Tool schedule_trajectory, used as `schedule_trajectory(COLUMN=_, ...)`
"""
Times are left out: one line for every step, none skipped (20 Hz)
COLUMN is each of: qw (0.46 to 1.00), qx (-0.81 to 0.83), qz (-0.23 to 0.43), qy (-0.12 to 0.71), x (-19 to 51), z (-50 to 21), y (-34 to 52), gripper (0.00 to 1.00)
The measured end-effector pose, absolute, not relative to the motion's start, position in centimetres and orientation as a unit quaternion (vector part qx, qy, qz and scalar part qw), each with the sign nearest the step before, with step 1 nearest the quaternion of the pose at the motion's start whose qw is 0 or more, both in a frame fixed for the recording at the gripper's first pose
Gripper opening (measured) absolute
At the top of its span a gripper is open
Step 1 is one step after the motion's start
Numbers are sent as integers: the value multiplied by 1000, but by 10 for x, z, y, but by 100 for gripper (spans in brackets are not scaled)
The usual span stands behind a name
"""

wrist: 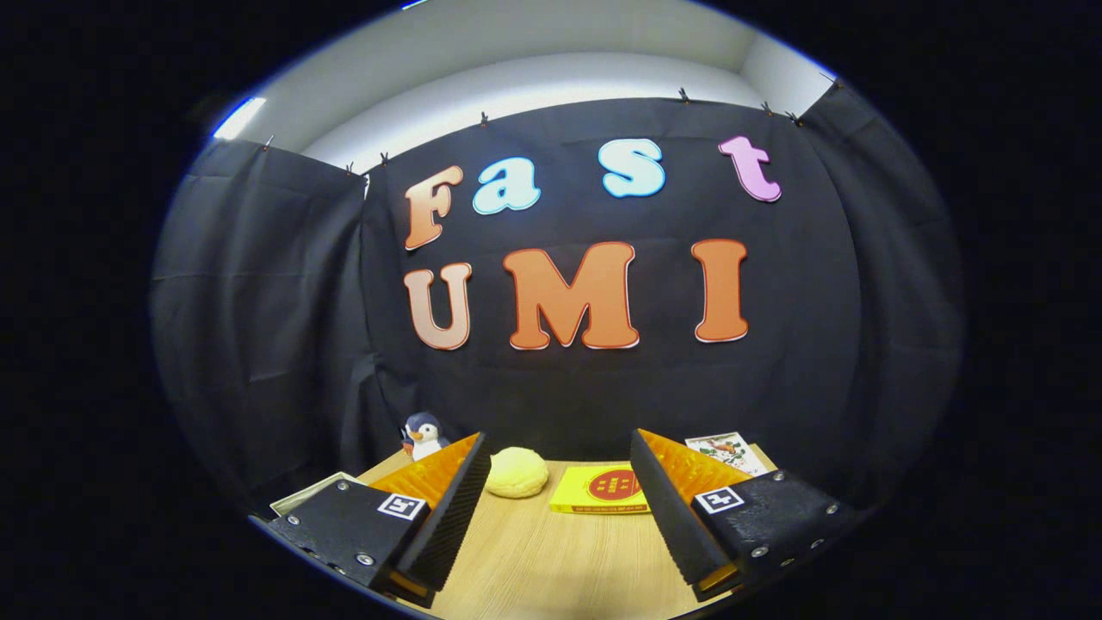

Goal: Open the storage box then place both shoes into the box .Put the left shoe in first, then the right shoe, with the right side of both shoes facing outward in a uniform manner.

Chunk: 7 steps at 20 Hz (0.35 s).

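Black cloth hangs all across the back of the booth [603,379], clipped up along its top edge, with a pale wall and ceiling showing above it. Below that I've got a light wooden table [551,560] running out ahead of me, grain lines clear.

My gripper [560,508] sits low over the table, and the claw is wide apart, nothing between the fingers but bare wood. Left finger [452,508] and right finger [667,517] both show their black ribbed pads facing inward, orange backing behind them, and a small square marker on each black mount.

Beyond the fingertips, towards the far edge of the table: a pale yellow, rounded lump [516,472] (looks soft, maybe a bun-shaped toy, I can't say more), just past the left finger's tip. Beside it, near the right finger, a flat yellow box with a red round emblem [603,491] lies on the wood. Further left, a little penguin plush [424,436] stands upright at the table's back corner against the cloth. Past the right finger, a white card with a colourful printed picture [727,449] lies flat. A pale flat-edged thing [301,495] peeks out behind the left mount; I can't tell what it is.

I can't pick out the storage box or the shoes from where I'm looking.
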<state>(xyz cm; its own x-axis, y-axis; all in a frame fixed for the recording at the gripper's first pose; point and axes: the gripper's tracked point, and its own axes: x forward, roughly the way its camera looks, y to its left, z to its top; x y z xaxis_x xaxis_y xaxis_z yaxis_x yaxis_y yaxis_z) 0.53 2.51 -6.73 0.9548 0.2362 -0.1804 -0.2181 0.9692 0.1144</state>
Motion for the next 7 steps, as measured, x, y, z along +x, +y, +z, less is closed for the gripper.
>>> schedule_trajectory(qw=989, qx=44, qz=113, qy=88, x=6, z=-64, y=21, gripper=98)
schedule_trajectory(qw=989, qx=45, qz=113, qy=80, x=7, z=-60, y=20, gripper=98)
schedule_trajectory(qw=990, qx=45, qz=115, qy=74, x=8, z=-57, y=21, gripper=98)
schedule_trajectory(qw=990, qx=45, qz=116, qy=70, x=8, z=-55, y=21, gripper=98)
schedule_trajectory(qw=990, qx=44, qz=117, qy=67, x=8, z=-54, y=20, gripper=98)
schedule_trajectory(qw=990, qx=43, qz=114, qy=65, x=9, z=-53, y=17, gripper=98)
schedule_trajectory(qw=991, qx=42, qz=113, qy=61, x=9, z=-51, y=15, gripper=98)
